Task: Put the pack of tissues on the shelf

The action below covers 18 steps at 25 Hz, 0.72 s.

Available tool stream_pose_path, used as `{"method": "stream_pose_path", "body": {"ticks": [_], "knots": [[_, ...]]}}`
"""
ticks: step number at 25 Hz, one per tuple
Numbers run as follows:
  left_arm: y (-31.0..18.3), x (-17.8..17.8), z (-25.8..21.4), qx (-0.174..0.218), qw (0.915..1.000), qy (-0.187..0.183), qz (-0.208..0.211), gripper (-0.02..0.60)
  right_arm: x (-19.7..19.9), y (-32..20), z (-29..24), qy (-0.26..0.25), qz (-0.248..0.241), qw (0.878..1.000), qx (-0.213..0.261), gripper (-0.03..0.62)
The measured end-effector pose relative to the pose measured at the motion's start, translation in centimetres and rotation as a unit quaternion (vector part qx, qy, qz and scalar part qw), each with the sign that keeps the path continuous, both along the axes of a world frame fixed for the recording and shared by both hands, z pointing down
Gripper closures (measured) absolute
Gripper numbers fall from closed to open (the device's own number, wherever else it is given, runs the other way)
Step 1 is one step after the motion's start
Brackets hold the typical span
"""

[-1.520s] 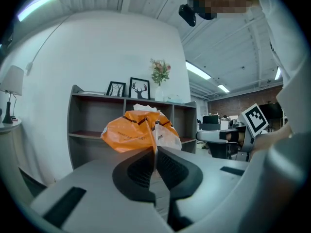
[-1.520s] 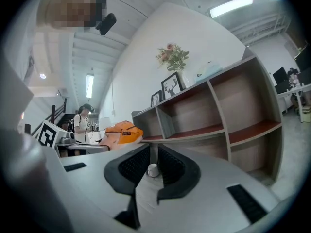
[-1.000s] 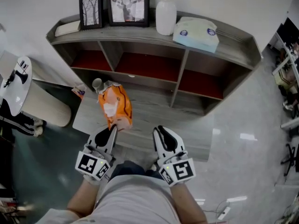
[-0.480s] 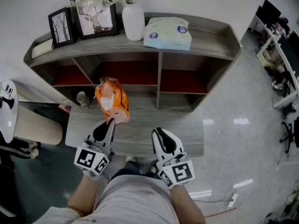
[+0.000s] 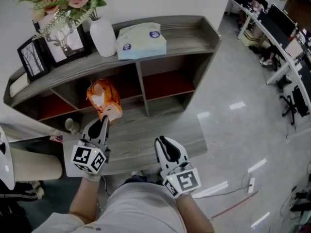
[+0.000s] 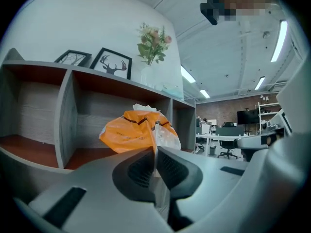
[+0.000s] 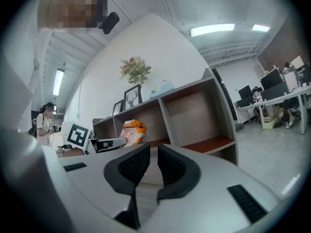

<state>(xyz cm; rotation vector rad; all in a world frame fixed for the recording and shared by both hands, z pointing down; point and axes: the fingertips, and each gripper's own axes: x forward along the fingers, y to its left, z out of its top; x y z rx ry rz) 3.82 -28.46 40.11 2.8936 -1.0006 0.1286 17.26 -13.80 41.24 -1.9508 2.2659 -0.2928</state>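
An orange plastic pack of tissues (image 5: 103, 97) hangs in the air in front of the grey shelf's (image 5: 189, 30) middle compartment. My left gripper (image 5: 102, 123) is shut on the pack's lower plastic edge. In the left gripper view the pack (image 6: 138, 132) bulges just beyond the left gripper (image 6: 155, 152), whose jaws pinch its thin film, with the red-floored compartments behind it. My right gripper (image 5: 164, 142) hovers over the shelf's low front board, shut and holding nothing. From the right gripper (image 7: 153, 154) I see the pack (image 7: 132, 129) off to the left.
The shelf top carries a pale blue tissue pack (image 5: 141, 41), a white vase with flowers (image 5: 102, 37) and two picture frames (image 5: 35, 63). A small cup (image 5: 71, 125) stands at the lower left. Glossy floor (image 5: 243, 125) and office desks (image 5: 272, 28) lie to the right.
My left gripper has carried the orange pack up and forward, from over the low front board to the front of the compartments. My view has swung right. The right gripper has kept its place.
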Motion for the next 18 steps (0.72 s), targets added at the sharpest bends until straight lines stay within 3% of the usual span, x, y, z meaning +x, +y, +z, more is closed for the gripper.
{"method": "stream_pose_path", "body": {"ticks": [9,18], "knots": [[-3.7,2.9,2.2,-0.009,0.9989,-0.021,0.042,0.563,0.9,1.1,0.4,0.008,0.071,0.997,-0.016,0.537],[-5.6,4.5,3.9,-0.019,0.9978,-0.034,0.054,0.560,1.6,2.2,1.0,0.009,0.118,0.992,-0.030,0.537]]}}
